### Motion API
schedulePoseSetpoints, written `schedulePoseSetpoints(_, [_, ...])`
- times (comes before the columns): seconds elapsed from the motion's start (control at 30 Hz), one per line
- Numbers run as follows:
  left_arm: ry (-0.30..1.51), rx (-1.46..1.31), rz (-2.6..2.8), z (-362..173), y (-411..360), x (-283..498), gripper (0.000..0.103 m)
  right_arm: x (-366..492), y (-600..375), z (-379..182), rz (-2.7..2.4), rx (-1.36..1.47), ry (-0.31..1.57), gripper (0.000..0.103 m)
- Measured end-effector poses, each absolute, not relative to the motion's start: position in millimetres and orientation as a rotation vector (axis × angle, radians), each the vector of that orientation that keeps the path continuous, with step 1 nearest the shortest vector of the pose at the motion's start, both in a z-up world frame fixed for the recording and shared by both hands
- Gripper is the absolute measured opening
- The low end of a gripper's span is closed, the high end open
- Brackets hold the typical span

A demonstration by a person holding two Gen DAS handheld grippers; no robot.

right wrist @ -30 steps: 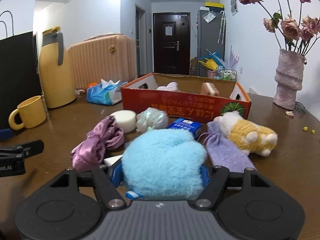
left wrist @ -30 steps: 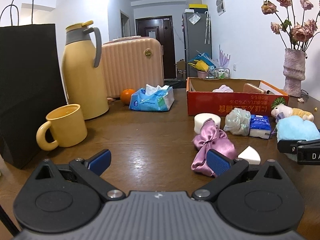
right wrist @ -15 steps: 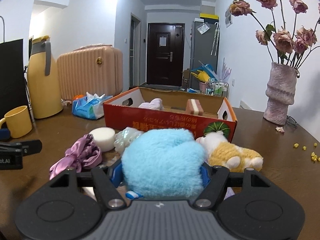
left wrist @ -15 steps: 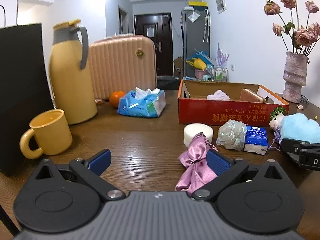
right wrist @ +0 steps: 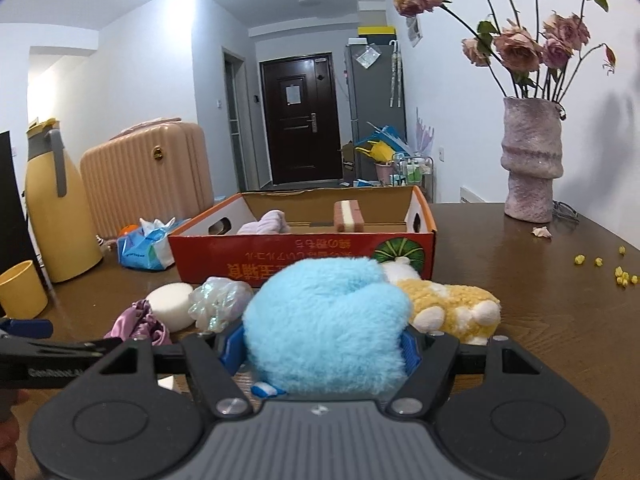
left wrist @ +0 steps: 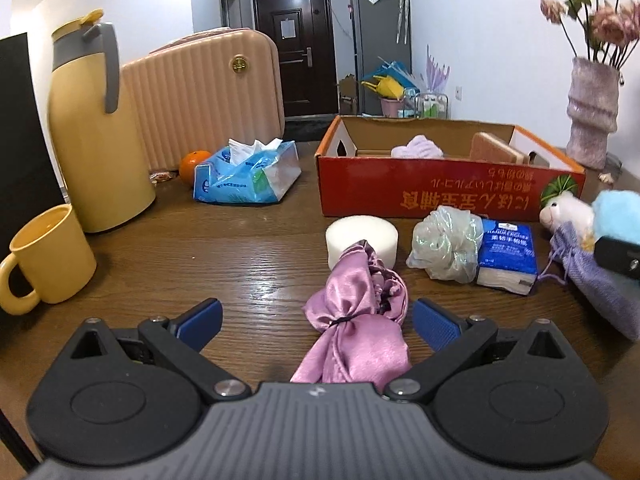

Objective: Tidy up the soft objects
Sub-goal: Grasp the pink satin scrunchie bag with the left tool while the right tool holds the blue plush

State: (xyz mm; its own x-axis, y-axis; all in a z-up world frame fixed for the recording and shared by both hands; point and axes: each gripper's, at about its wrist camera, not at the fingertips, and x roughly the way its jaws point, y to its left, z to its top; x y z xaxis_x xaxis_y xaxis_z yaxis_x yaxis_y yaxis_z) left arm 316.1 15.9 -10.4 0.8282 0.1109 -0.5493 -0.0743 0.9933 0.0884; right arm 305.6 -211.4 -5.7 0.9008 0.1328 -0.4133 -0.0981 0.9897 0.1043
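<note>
The dark wooden bench carries an open red cardboard box with a pale lilac cloth and a striped sponge block inside it. Just in front of the box lie a white round sponge, an iridescent mesh bath puff and a blue tissue pack.

The right hand-held gripper points slightly downward toward the box, its blue pads pressed into the sides of a fluffy light-blue plush, which it carries above the bench just short of the box's front wall. Compared with a second ago the box looms closer and the plush sits higher against it; a yellow-and-white stuffed toy is now just beside the plush on the right.

The left hand-held gripper tilts down over the bench with jaws spread wide and nothing gripped. A purple satin drawstring pouch lies on the bench between its fingers, touching neither pad; earlier it lay off toward the right finger.
</note>
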Motion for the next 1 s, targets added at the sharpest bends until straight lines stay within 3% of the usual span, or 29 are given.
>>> schedulePoseSetpoints(0.5, [0.68, 0.084, 0.077, -31, 15, 340, 0.101, 311, -213, -13, 0.081, 0.083, 0.458, 0.071])
schedulePoseSetpoints(0.7, [0.716, 0.055, 0.058, -37, 17, 344, 0.077, 310, -211, -14, 0.082, 0.074, 0.456, 0.071])
schedulePoseSetpoints(0.83, [0.709, 0.036, 0.016, -35, 18, 342, 0.048, 310, -211, -14, 0.083, 0.073, 0.457, 0.071])
schedulePoseSetpoints(1.0, [0.701, 0.017, -0.016, -33, 18, 340, 0.04, 310, -212, -15, 0.087, 0.07, 0.456, 0.071])
